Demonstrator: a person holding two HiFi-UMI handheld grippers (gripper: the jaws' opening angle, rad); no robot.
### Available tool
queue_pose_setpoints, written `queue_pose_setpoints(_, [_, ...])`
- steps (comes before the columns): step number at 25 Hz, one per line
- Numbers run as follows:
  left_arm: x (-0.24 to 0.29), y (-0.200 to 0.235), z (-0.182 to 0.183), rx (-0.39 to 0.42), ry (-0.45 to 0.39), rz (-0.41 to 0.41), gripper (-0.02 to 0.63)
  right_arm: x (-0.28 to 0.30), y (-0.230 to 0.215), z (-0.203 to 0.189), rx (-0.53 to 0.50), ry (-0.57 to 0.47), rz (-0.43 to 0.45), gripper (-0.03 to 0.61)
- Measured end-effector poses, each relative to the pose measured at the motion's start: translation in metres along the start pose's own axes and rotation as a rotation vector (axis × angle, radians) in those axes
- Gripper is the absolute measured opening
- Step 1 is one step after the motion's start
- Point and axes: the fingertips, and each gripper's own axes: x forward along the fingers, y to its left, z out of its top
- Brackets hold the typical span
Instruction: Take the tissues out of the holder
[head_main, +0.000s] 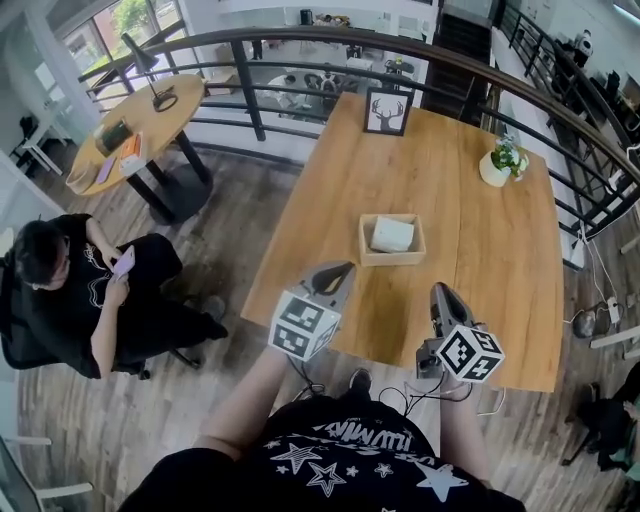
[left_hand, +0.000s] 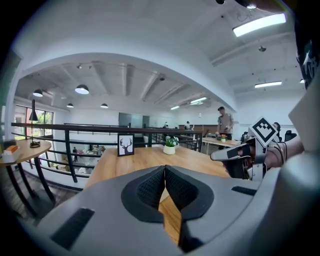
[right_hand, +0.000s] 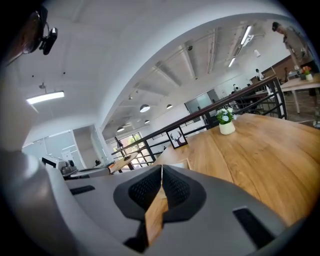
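Note:
A shallow wooden holder (head_main: 391, 257) sits in the middle of the wooden table (head_main: 330, 200), with a folded stack of white tissues (head_main: 392, 234) inside it. Both grippers hover over the table's near edge, short of the holder. My left gripper (head_main: 343, 268) is to the holder's near left, its jaws shut on nothing (left_hand: 164, 169). My right gripper (head_main: 441, 291) is to the near right, also shut and empty (right_hand: 161, 168). The left gripper view shows the right gripper (left_hand: 235, 153) beside it. The holder is hidden behind the jaws in the left gripper view.
A framed deer picture (head_main: 387, 112) stands at the table's far end and a small potted plant (head_main: 500, 160) at the far right. A curved black railing (head_main: 250, 95) runs behind the table. A seated person (head_main: 80, 290) is at the left by a round table (head_main: 140, 125).

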Motion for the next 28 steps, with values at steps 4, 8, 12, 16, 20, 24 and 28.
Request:
queue_pose_setpoints(4, [0.020,0.007,0.014,0.004,-0.025,0.053,0.014,0.021,-0.015,0.022,-0.020,-0.005,0.056,0.015])
queue_pose_setpoints(8, [0.037,0.008,0.025,0.020,-0.041,0.098,0.014,0.038,-0.033,0.040,-0.018,-0.009,0.099,0.015])
queue_pose_setpoints(12, [0.048,0.013,0.025,0.024,-0.022,0.142,0.014,0.055,-0.044,0.046,-0.042,0.026,0.145,0.015])
queue_pose_setpoints(16, [0.054,0.018,0.020,0.017,-0.001,0.169,0.014,0.077,-0.039,0.044,-0.087,0.080,0.215,0.015])
queue_pose_setpoints(20, [0.057,0.028,0.014,0.009,0.026,0.186,0.014,0.096,-0.028,0.043,-0.091,0.095,0.284,0.015])
queue_pose_setpoints(24, [0.064,0.043,0.006,-0.011,0.045,0.183,0.014,0.114,-0.020,0.035,-0.124,0.146,0.298,0.017])
queue_pose_setpoints(28, [0.082,0.054,0.001,-0.016,0.067,0.145,0.014,0.129,-0.022,0.031,-0.122,0.164,0.267,0.017])
